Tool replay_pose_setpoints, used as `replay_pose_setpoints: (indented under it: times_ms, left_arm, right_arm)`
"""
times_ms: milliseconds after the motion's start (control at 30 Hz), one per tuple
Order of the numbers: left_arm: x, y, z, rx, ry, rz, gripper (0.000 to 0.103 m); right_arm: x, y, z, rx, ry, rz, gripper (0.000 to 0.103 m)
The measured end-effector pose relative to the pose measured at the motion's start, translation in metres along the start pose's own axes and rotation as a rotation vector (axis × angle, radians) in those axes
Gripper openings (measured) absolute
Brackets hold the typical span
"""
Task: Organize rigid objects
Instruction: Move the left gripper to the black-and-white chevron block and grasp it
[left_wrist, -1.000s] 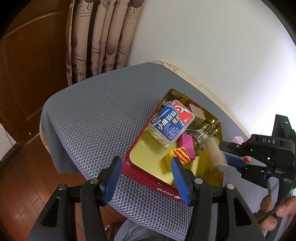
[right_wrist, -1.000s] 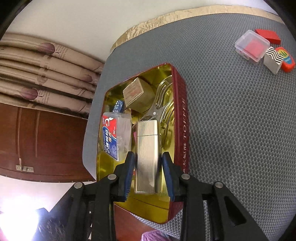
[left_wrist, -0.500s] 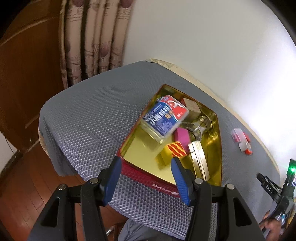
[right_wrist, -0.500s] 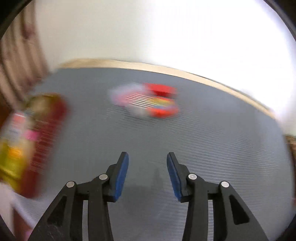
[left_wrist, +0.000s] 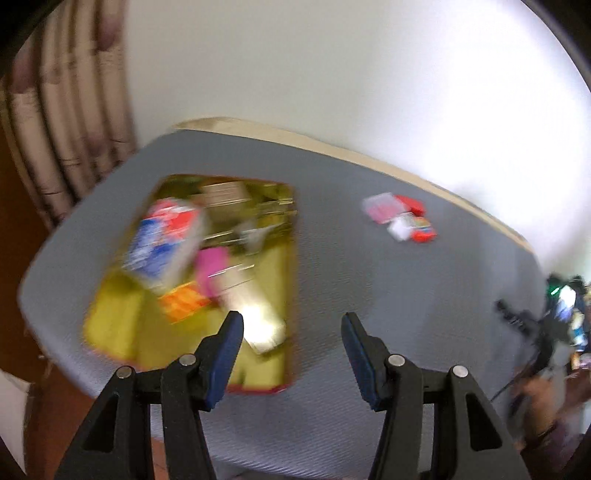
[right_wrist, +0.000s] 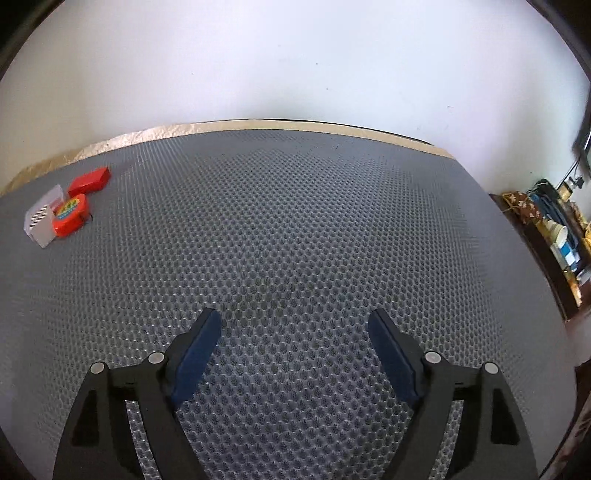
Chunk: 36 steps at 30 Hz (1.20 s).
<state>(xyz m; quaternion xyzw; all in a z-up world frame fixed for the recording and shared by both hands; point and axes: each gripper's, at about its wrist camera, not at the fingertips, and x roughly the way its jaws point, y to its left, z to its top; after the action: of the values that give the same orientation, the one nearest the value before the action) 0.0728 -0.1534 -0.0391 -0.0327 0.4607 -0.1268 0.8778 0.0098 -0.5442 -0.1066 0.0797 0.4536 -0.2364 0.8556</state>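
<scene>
A red tin with a gold inside (left_wrist: 110, 314) lies on the grey mesh mat (left_wrist: 369, 295), blurred in the left wrist view. It holds a blue and red box (left_wrist: 162, 243), a pink block (left_wrist: 212, 266), a striped orange block (left_wrist: 181, 302), a silver metal case (left_wrist: 251, 310) and other pieces. My left gripper (left_wrist: 291, 325) is open and empty above the tin's near right edge. A small cluster of a clear box (right_wrist: 42, 218), a red eraser (right_wrist: 70, 216) and a red block (right_wrist: 90, 181) lies on the mat. My right gripper (right_wrist: 295, 325) is open and empty over bare mat.
A white wall rises behind the mat. A curtain (left_wrist: 66, 129) hangs at the far left. A cluttered shelf (right_wrist: 554, 236) stands beyond the mat's right edge. The right gripper and the hand holding it show at the right edge of the left wrist view (left_wrist: 546, 332).
My right gripper let go of the silver case in the tin, opened and swung right over bare mat. My left gripper view has swung right and moved closer to the tin.
</scene>
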Motion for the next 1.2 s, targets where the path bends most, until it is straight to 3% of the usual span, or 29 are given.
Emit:
replay_pose_setpoints:
  times_ms: [167, 433, 567, 700, 833, 1000, 1167, 1200]
  left_arm:
    - [0.052, -0.053, 0.049, -0.073, 0.125, -0.140, 0.056]
    - [0.151, -0.120, 0.103, -0.180, 0.250, -0.069, 0.056]
    - [0.181, -0.124, 0.109, -0.235, 0.299, -0.028, 0.056]
    - [0.193, -0.121, 0.114, -0.306, 0.276, -0.010, 0.056]
    - [0.203, -0.130, 0.119, -0.307, 0.292, -0.025, 0.056]
    - [0.219, -0.141, 0.121, -0.304, 0.304, 0.007, 0.056]
    - [0.232, -0.128, 0.115, -0.372, 0.338, 0.008, 0.056]
    - [0.233, -0.126, 0.112, -0.389, 0.335, -0.009, 0.045]
  right_arm:
    - [-0.001, 0.001, -0.002, -0.010, 0.002, 0.061, 0.082]
    - [-0.006, 0.005, -0.011, -0.046, -0.013, 0.163, 0.082]
    - [-0.001, -0.005, -0.009, -0.040, -0.020, 0.207, 0.082]
    - [-0.003, -0.003, -0.009, -0.043, -0.024, 0.239, 0.082]
    - [-0.003, -0.003, -0.008, -0.045, -0.023, 0.252, 0.082]
    - [-0.003, -0.003, -0.007, -0.048, -0.025, 0.261, 0.082]
    - [-0.004, -0.005, -0.007, -0.046, -0.024, 0.263, 0.082]
    - [-0.004, -0.005, -0.007, -0.046, -0.023, 0.263, 0.082]
